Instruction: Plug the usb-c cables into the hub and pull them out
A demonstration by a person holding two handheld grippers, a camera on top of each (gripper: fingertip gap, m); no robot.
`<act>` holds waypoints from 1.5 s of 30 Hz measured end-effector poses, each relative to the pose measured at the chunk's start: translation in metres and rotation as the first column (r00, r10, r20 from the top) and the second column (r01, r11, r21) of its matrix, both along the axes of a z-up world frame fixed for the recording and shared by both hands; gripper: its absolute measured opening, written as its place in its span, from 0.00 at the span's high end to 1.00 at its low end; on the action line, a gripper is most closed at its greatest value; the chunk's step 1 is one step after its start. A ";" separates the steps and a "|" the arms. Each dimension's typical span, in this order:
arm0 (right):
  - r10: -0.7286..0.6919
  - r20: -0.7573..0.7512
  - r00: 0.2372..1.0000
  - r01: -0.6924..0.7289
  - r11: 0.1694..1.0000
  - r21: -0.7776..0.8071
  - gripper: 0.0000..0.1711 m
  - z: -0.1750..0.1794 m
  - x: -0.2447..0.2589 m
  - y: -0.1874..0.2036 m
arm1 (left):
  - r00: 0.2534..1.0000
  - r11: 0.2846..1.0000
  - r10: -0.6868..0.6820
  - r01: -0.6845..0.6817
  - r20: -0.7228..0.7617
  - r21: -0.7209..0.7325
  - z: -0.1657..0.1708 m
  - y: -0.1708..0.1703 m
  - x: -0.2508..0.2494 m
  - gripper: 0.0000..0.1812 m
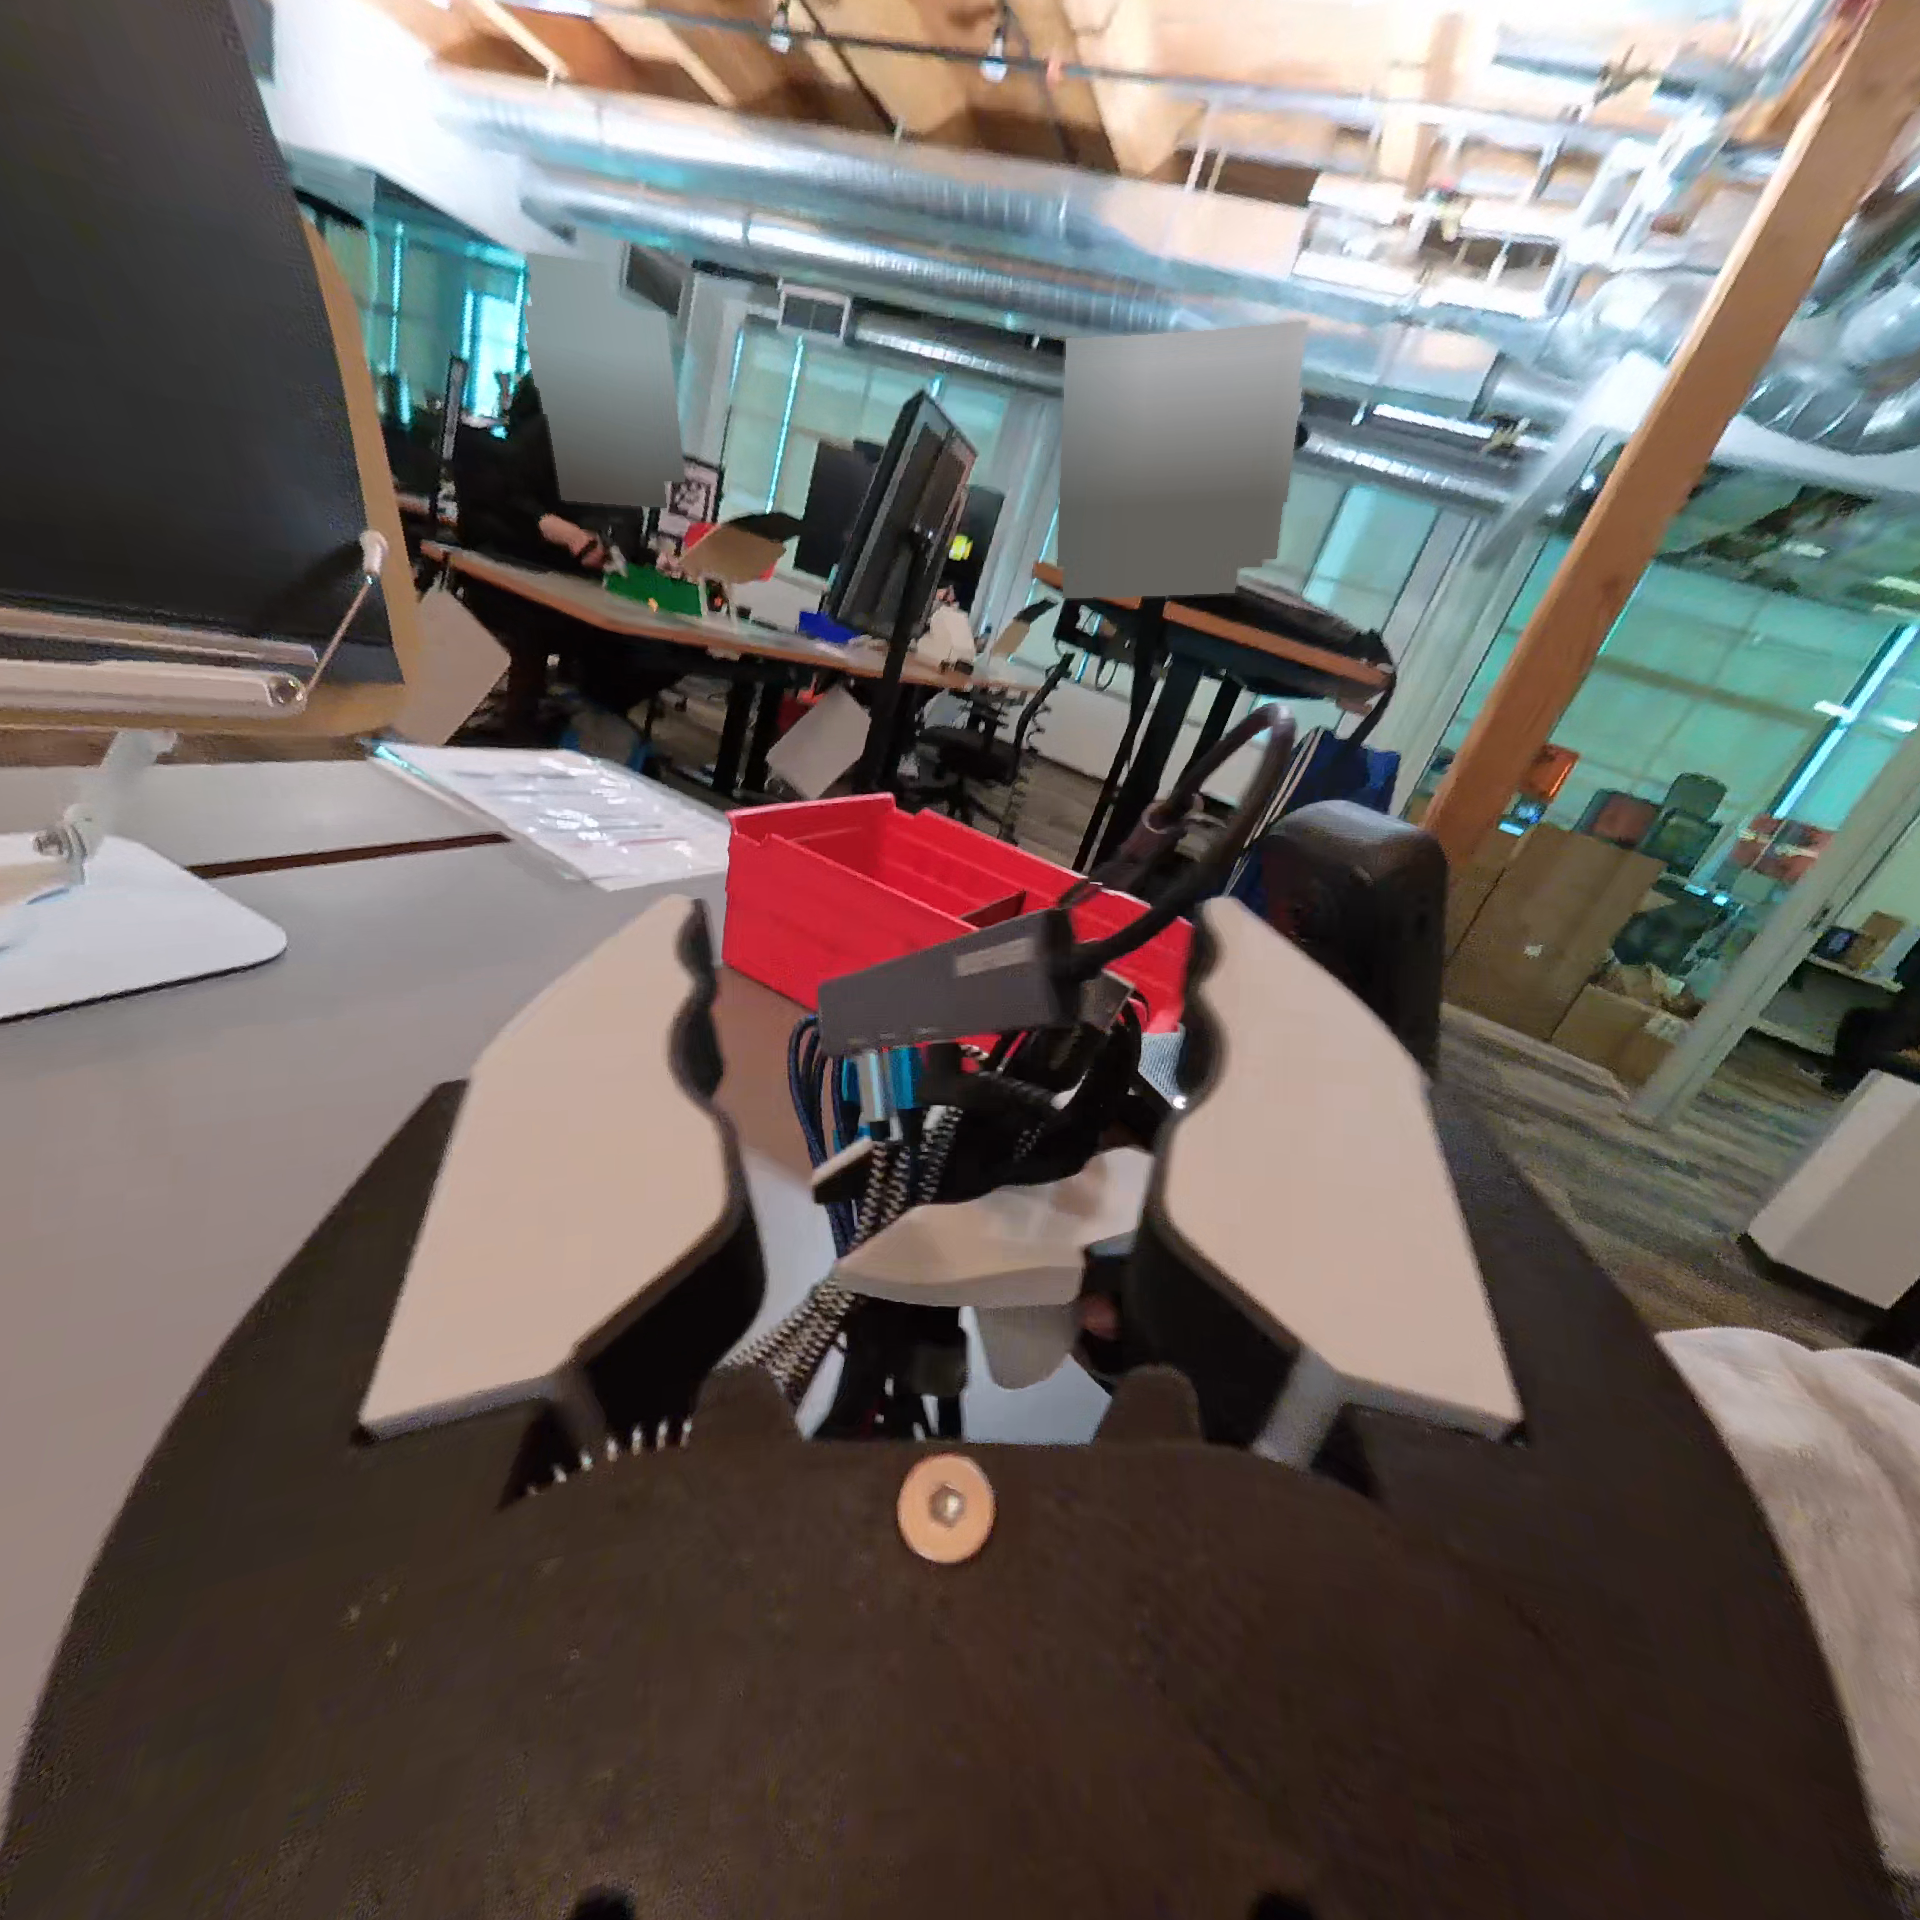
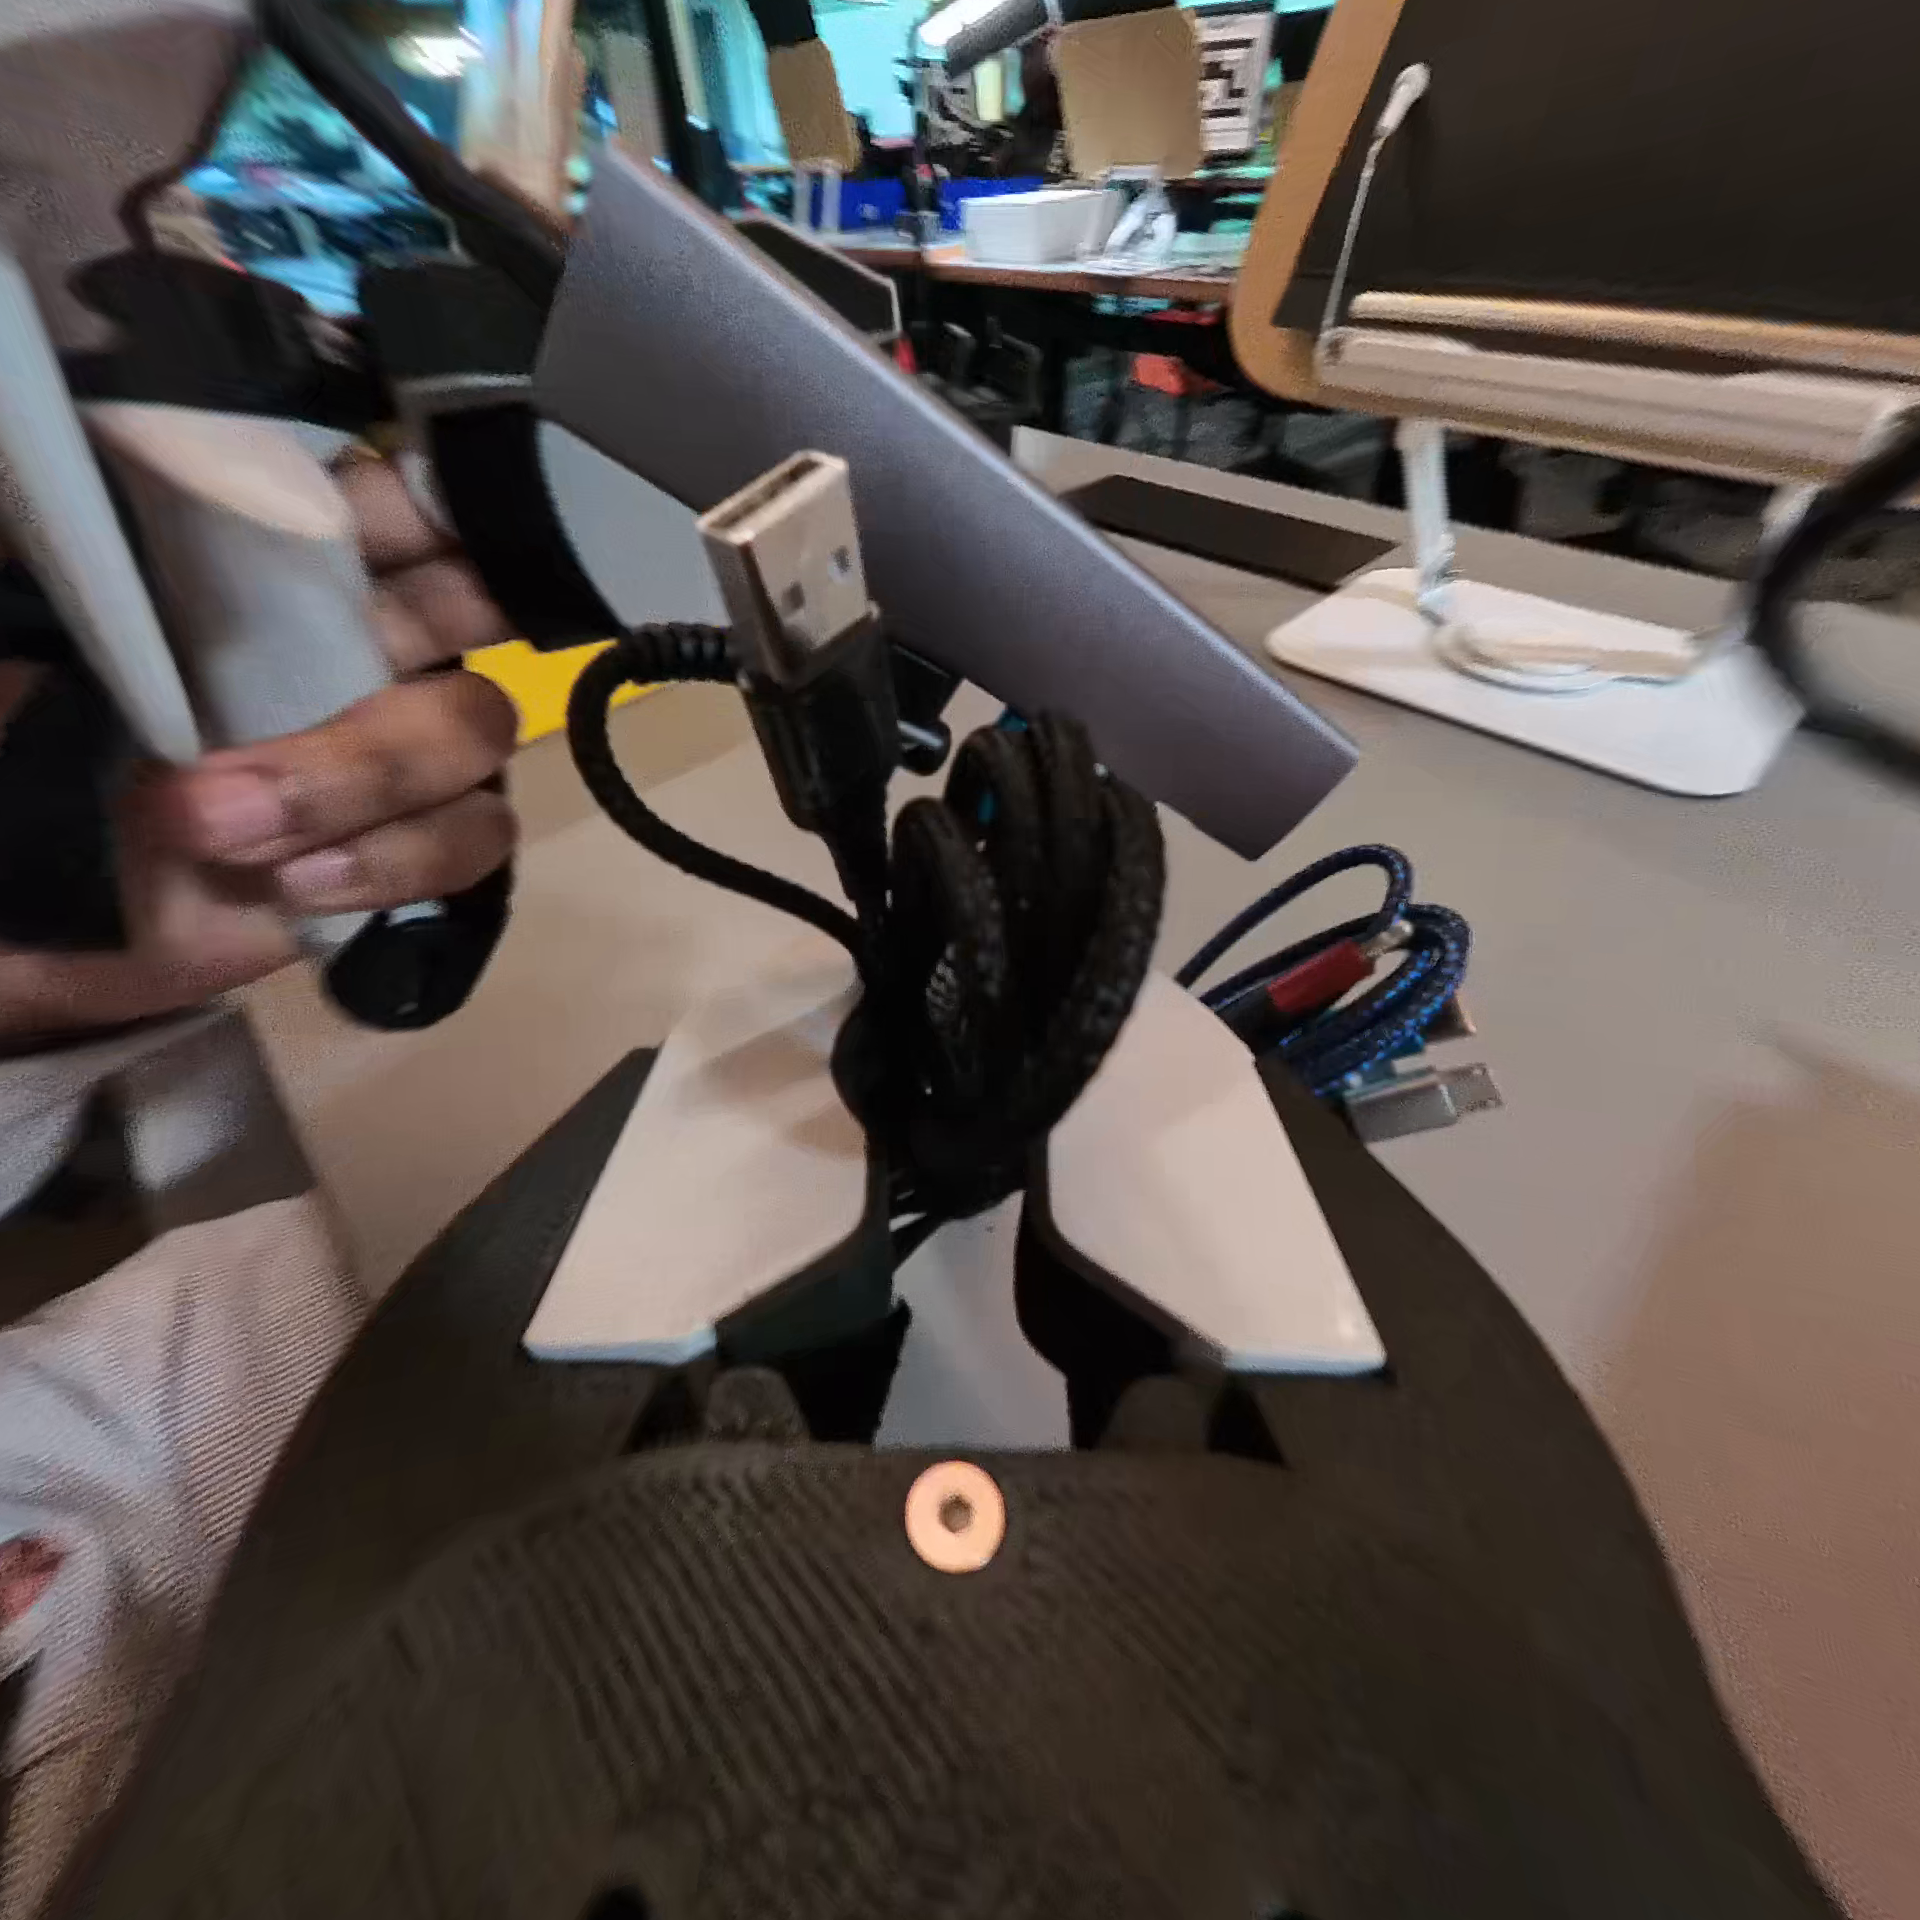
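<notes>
Grey matte desk fills lower frame; open-plan office behind; right gripper clenches coiled black braided cable; left gripper spread.

open office with desks, wooden post, exposed ceiling ducts

the left wrist view is taken low over the counter, tilted up toward the office and ceiling. the right wrist view is taken from the opposite side, very near, facing back across the counter. the grey hub and cable bundle are shared by both.
</notes>
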State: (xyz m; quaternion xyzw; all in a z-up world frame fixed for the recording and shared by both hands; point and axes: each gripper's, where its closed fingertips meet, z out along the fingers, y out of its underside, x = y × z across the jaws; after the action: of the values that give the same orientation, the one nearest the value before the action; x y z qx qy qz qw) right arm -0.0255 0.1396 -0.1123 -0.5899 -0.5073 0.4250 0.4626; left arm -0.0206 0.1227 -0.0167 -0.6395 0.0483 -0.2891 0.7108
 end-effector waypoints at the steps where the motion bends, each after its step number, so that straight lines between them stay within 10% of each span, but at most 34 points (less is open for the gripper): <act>1: 0.052 -0.024 0.998 -0.053 0.998 -0.039 0.86 0.001 0.002 -0.003 | 1.000 1.000 -0.010 0.010 0.023 0.023 0.001 -0.002 -0.006 0.46; 7: 0.441 -0.213 0.872 -0.488 0.815 -0.312 0.85 0.021 0.010 -0.040 | 0.997 0.998 -0.055 0.054 0.051 0.014 -0.015 -0.014 -0.046 0.43; 17: 0.851 -0.357 0.385 -0.818 0.135 -0.560 0.85 0.026 0.022 -0.132 | 0.956 0.949 -0.294 0.291 -0.007 -0.121 -0.068 -0.044 -0.011 0.44; 24: 0.829 -0.281 0.483 -0.736 0.211 -0.644 0.85 0.000 -0.012 -0.125 | 0.968 0.935 -0.251 0.236 -0.023 -0.264 -0.088 -0.051 -0.021 0.75; 33: 0.485 -0.036 0.874 -0.391 0.656 -0.645 0.78 -0.042 -0.054 -0.050 | 0.982 0.911 0.042 -0.112 -0.182 -0.397 -0.124 -0.036 -0.070 0.85; 45: -0.088 -0.094 0.992 0.058 0.958 -0.280 0.71 -0.014 -0.021 0.048 | 0.974 0.918 -0.017 0.106 0.227 -0.382 -0.130 -0.021 -0.082 0.95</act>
State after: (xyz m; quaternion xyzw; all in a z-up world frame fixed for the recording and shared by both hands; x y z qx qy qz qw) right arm -0.0460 0.1871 -0.1266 -0.6438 -0.3955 0.5050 0.4172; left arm -0.1025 0.1017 -0.1462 -0.7310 -0.0691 -0.3840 0.5598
